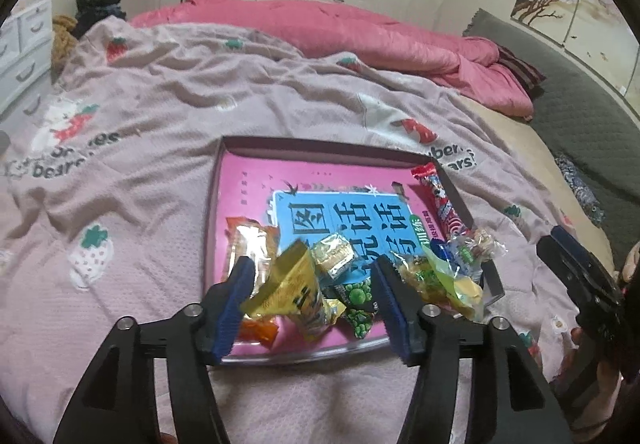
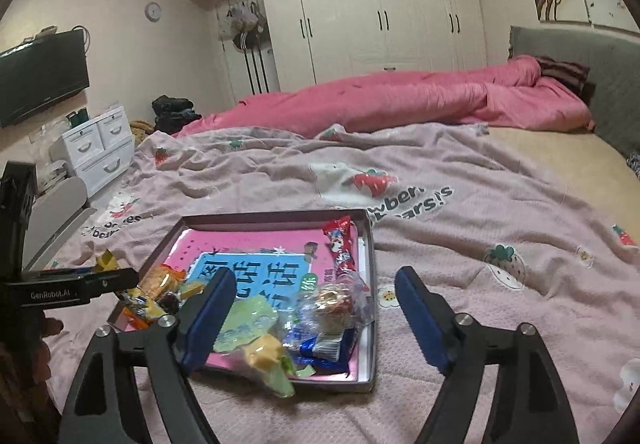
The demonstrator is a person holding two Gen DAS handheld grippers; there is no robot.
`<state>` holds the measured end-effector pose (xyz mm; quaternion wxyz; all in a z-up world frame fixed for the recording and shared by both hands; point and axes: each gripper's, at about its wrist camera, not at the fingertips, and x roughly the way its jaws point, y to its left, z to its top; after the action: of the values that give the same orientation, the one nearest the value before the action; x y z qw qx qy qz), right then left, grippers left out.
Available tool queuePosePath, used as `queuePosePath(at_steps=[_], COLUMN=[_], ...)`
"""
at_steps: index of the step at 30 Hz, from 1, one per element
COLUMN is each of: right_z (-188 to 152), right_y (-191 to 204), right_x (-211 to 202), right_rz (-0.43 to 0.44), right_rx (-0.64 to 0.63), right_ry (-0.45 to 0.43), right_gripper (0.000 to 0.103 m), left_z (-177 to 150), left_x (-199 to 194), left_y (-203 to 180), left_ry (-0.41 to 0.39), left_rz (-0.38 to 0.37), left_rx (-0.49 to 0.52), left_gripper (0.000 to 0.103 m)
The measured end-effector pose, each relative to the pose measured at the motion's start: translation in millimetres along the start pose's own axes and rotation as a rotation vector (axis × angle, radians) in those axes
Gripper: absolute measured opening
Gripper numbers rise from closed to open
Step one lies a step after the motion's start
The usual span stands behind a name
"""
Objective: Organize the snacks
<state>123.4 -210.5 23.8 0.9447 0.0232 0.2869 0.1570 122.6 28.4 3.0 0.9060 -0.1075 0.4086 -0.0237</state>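
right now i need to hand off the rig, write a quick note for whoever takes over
Left gripper: open, over the near end of the tray, a yellow packet between its fingers; whether it touches them is unclear.
Right gripper: open, holding nothing, at the tray's near right corner.
Snacks: all in view are in the tray, heaped at the near end on a pink book; a red stick pack lies along the right wall, an orange packet at the left.
Done: snacks gathered in the tray.
Left: sort the heap; none seen loose on the blanket.
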Motion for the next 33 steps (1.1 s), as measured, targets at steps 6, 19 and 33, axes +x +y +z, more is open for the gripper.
queuePosePath(at_steps=[6,19,33], right_z=[-5,-23,-51], right_y=[21,45,64], right_x=[-13,-46,-61], right_rz=[0.020,0.036,0.000], right_rx=[-0.032,-0.064,-0.101], right_ry=[0.005,0.024,0.138], right_gripper=[0.088,0.097,0.101], left_z=[-8,-20,-81], left_x=[-22,-75,-81], left_y=[-3,6,-13], left_ry=[-0.013,-0.081,0.046], left_rz=[0.028,0.041,0.053], left_rx=[0.020,-0.011,0.011], left_gripper=[0.072,0.075,0.076])
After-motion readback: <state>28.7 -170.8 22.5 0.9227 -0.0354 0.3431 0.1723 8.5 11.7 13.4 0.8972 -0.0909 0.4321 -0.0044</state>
